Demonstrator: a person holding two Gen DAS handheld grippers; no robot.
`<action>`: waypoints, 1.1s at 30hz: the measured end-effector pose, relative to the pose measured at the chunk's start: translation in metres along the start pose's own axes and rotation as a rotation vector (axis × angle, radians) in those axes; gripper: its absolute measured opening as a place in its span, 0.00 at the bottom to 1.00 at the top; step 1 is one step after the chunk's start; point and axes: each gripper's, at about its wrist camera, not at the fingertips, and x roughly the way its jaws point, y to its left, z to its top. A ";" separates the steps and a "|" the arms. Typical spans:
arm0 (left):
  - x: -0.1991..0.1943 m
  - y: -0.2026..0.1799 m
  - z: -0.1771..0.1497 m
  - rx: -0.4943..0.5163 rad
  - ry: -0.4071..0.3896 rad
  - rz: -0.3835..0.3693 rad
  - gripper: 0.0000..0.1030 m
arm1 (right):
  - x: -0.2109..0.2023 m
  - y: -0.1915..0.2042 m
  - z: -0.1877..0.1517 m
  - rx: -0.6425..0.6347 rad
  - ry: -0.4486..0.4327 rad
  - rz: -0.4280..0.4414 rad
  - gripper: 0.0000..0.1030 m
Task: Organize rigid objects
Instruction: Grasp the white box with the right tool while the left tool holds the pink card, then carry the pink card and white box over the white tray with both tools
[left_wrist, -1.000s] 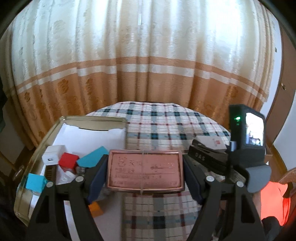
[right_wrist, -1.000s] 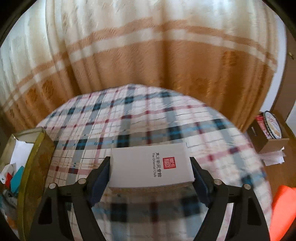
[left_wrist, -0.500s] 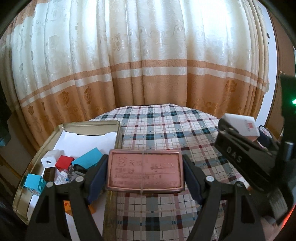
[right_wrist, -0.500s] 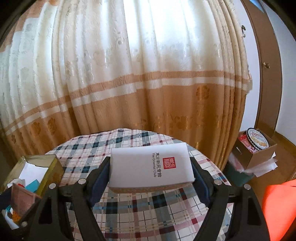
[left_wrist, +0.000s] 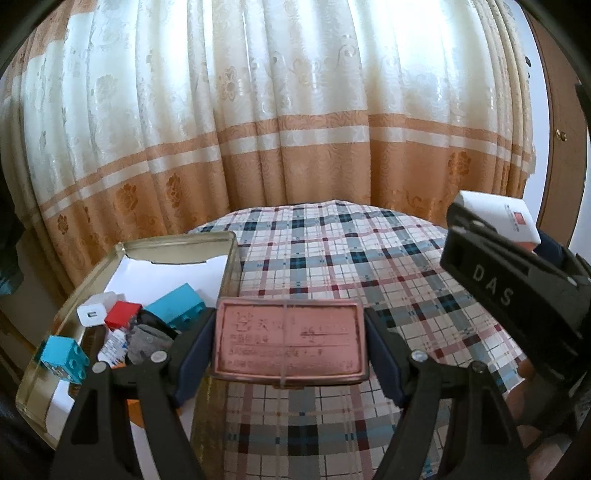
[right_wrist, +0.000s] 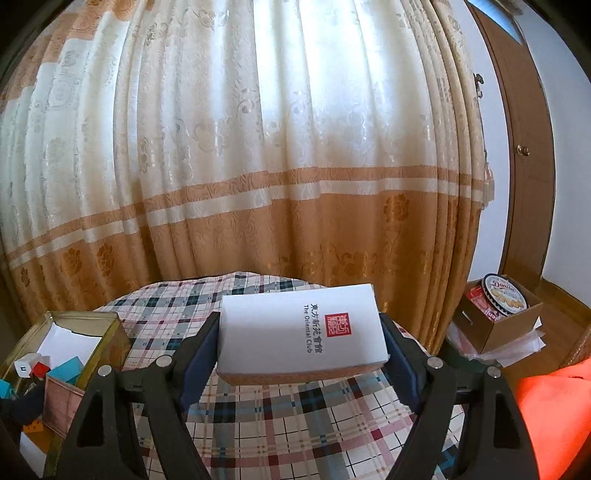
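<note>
My left gripper is shut on a flat pink tin box, held above the right wall of the gold tin on the plaid table. Inside the tin lie a white charger, a red block and teal blocks. My right gripper is shut on a white box with a red seal, held in the air over the table. That box and the right gripper's body show at the right of the left wrist view. The pink box shows at lower left.
A cream and orange curtain hangs right behind the round table. On the floor at right stands a cardboard box with a cookie tin. Something bright orange lies at lower right. A wooden door is at right.
The right gripper lifted the white box off the table and tipped upward, so more curtain shows. The left gripper shifted a little with the pink box, lower over the tin's right wall.
</note>
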 end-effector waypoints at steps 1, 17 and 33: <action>0.000 0.001 0.000 -0.005 0.000 0.000 0.75 | -0.001 0.000 0.000 -0.001 -0.003 -0.002 0.80; -0.003 0.004 -0.002 -0.023 -0.009 -0.020 0.75 | -0.002 -0.002 -0.001 -0.001 0.003 -0.013 0.80; -0.006 0.007 -0.004 -0.032 0.004 -0.047 0.75 | -0.011 -0.008 -0.004 0.036 0.009 -0.006 0.80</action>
